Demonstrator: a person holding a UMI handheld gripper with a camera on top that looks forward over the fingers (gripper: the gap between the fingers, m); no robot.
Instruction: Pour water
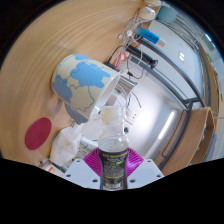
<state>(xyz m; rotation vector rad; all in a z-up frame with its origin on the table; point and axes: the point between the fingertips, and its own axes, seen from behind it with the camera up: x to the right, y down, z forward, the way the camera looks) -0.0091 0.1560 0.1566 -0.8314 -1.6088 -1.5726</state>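
My gripper (113, 165) is shut on a clear plastic water bottle (114, 158) with a dark label; both magenta pads (93, 160) press its sides. The bottle points forward, its neck (107, 124) reaching toward a blue-and-cream patterned mug (83, 84) that appears tilted on the wooden table (45, 55). The bottle's mouth sits close to the mug's rim (105, 88); no water stream is visible.
A round red coaster (38, 132) lies on the table near the mug. Whitish crumpled material (68, 146) sits beside the bottle. Beyond the table edge are a grey floor (155, 105), metal furniture legs (185, 100) and cables.
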